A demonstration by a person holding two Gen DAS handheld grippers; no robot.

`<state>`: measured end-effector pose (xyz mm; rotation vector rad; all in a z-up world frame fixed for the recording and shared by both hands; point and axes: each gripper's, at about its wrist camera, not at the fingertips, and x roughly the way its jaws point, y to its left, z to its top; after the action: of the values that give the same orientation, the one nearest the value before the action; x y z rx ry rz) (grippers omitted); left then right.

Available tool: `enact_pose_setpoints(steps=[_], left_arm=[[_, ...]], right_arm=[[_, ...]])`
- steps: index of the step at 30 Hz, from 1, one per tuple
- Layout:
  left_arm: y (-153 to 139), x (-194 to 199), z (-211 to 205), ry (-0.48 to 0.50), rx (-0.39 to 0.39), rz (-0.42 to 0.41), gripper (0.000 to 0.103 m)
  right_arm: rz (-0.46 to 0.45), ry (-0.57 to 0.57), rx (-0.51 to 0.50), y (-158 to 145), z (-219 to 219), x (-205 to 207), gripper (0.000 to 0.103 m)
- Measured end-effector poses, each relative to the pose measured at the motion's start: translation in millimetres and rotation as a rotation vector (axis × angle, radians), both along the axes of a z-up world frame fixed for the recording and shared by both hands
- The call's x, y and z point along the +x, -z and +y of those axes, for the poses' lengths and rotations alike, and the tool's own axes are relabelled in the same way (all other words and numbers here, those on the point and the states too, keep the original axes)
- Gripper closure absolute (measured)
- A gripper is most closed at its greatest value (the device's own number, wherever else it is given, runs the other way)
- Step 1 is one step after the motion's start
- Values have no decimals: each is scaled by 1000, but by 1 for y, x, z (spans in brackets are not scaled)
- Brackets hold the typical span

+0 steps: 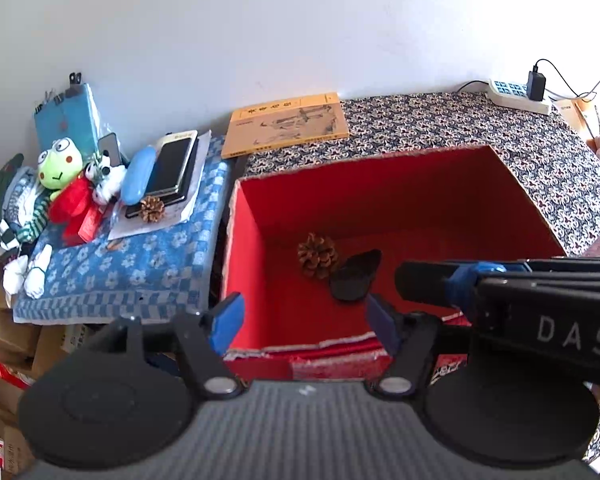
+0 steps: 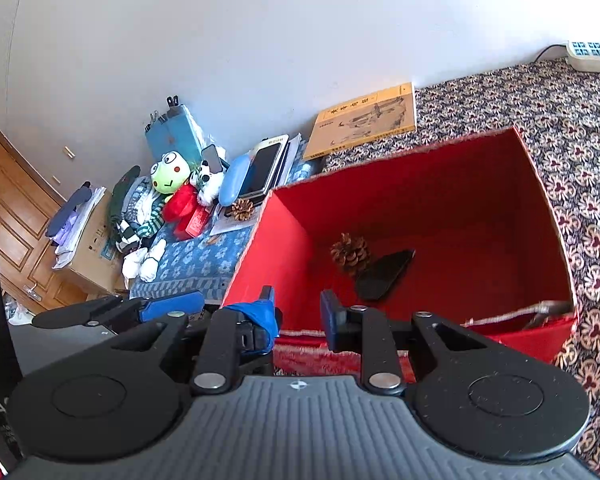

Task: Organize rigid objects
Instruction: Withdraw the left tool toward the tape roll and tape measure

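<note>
An open red box (image 1: 384, 200) (image 2: 440, 184) stands on the patterned tablecloth. Inside lie a pine cone (image 1: 318, 255) (image 2: 350, 254) and a flat black object (image 1: 356, 276) (image 2: 384, 274). A second pine cone (image 1: 152, 209) (image 2: 243, 209) lies on papers on the blue cloth to the left, beside a stack of phones (image 1: 174, 170) (image 2: 265, 170) and a blue glasses case (image 1: 139, 175) (image 2: 233, 179). My left gripper (image 1: 304, 322) is open and empty over the box's near wall. My right gripper (image 2: 298, 314) is open and empty at the box's near left corner; it also shows in the left wrist view (image 1: 460, 280).
Plush toys, a frog (image 1: 58, 164) (image 2: 170, 172) among them, sit at the far left. A yellow book (image 1: 286, 124) (image 2: 366, 120) lies by the wall. A power strip (image 1: 516, 94) (image 2: 592, 54) with a charger is at the back right. Cardboard boxes (image 2: 88, 248) and a wooden door are left.
</note>
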<state>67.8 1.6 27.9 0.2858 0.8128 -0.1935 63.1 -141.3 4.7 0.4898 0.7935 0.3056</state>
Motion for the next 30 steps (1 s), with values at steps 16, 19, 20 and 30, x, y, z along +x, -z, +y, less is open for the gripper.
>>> enact_pose_setpoints(steps=[16, 19, 20, 30], left_arm=[[18, -22, 16, -5, 14, 83, 32], [26, -25, 18, -6, 18, 104, 32], [28, -26, 20, -7, 17, 111, 32], [53, -33, 34, -18, 7, 169, 30]], right_arm=[[37, -27, -3, 13, 14, -25, 94], [53, -35, -7, 19, 18, -27, 93], [59, -37, -8, 21, 20, -28, 92], [128, -51, -12, 45, 30, -34, 92]])
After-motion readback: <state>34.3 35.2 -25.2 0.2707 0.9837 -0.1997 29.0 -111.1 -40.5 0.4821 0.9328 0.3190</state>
